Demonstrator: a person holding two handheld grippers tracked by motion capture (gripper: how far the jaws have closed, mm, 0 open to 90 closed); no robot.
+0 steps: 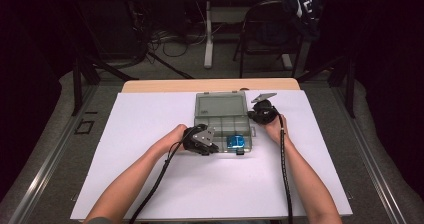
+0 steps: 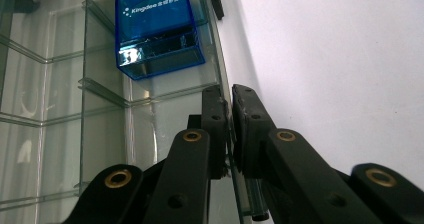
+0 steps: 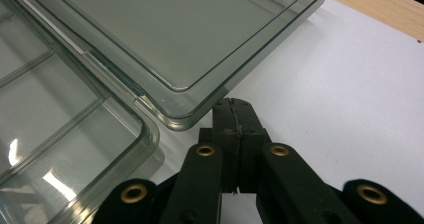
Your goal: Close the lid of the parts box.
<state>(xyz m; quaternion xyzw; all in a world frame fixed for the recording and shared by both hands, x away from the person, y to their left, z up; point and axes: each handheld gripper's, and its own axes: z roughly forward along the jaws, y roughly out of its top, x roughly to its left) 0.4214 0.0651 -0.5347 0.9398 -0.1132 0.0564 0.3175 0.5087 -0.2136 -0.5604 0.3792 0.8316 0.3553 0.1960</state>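
While clamped by left gripper, organizer box, lid rearward; right gripper shut, empty.

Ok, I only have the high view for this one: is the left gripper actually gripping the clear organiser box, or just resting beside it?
Observer: Gripping it. In the left gripper view, the left gripper has its jaws shut on the organiser box, with the thin clear front wall pinched between the pads.
Reviewer: And is the right gripper holding the lid?
Observer: No. In the right gripper view, the right gripper has its jaws shut with nothing between them. Its tips sit just at the corner of the open lid, and I can't tell whether they touch it.
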